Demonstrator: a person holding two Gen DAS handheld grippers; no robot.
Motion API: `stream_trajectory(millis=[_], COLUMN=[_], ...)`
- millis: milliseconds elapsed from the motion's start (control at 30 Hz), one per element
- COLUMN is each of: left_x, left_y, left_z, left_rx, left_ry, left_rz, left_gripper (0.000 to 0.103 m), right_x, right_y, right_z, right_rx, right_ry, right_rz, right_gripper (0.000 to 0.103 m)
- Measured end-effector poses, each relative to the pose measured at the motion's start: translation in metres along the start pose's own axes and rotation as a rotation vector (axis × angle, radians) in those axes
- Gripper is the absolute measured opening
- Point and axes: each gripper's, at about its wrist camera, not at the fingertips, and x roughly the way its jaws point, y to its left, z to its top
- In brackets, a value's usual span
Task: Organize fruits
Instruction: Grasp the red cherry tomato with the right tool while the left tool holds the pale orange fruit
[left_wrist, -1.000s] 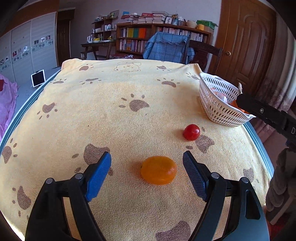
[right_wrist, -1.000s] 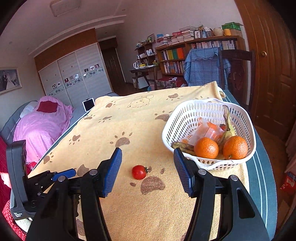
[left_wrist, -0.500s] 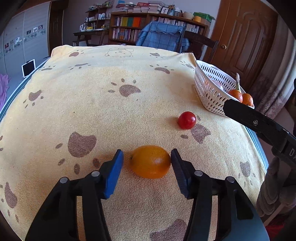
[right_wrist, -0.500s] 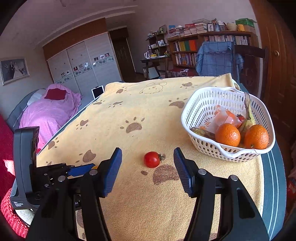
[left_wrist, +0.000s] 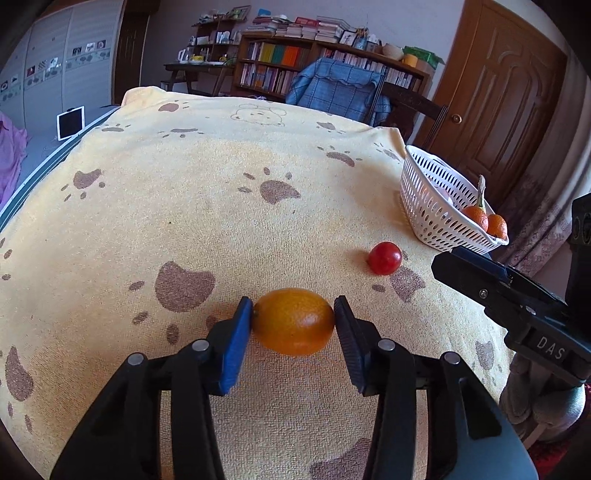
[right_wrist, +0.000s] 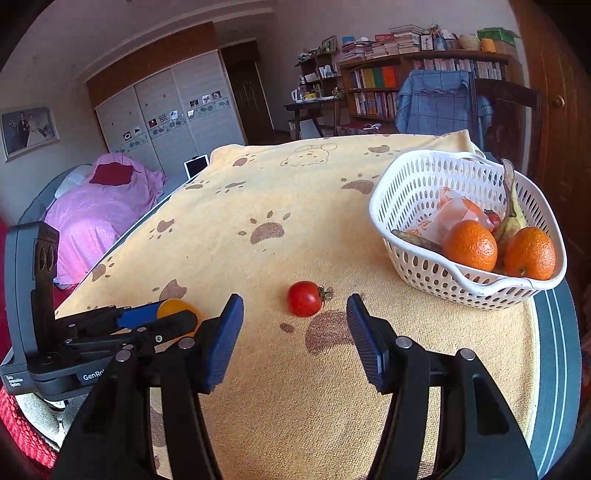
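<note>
The left gripper (left_wrist: 293, 323) is closed on an orange fruit (left_wrist: 293, 321), one pad touching each end of it, down on the yellow towel (left_wrist: 207, 206) with brown paw prints that covers the table. In the left wrist view the fruit sits at about 6 o'clock, low in the middle. A red tomato (left_wrist: 385, 258) lies on the towel at roughly 2 o'clock from the fruit, near it but apart. Farther out toward 2 o'clock stands a white basket (left_wrist: 432, 206) at the towel's edge, with two oranges (left_wrist: 485, 221) showing over its rim.

The right gripper (right_wrist: 295, 334) hovers with its fingers spread wide and nothing between them; the tomato (right_wrist: 304, 298) lies on the towel just beyond the tips, at 12 o'clock from the gap. In the right wrist view the basket (right_wrist: 410, 184) is at about 2 o'clock and holds two oranges (right_wrist: 471, 244), a banana (right_wrist: 511, 218) and a plastic packet (right_wrist: 452, 216). The left gripper (right_wrist: 162, 321) appears at 9 o'clock, with the orange fruit (right_wrist: 173, 306) partly hidden between its fingers.

A bookshelf (right_wrist: 388, 79) and a chair draped in blue cloth (right_wrist: 439, 101) stand beyond the table.
</note>
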Motion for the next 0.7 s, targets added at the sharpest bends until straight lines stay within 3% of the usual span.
stream_trajectory(millis=[367, 700], left_x=[-0.003, -0.006], left_y=[0.009, 0.013], left_z=[0.001, 0.002], left_rx=[-0.046, -0.069], left_ry=[-0.019, -0.035], left_rz=[0.013, -0.018], left_gripper=[0.046, 0.046], right_x=[0.012, 0.041], right_y=[-0.012, 0.003], right_z=[-0.002, 0.006], right_rx=[0.056, -0.009], right_ry=[0.046, 0.154], right_rz=[-0.006, -0.031], right_gripper=[0.060, 0.052])
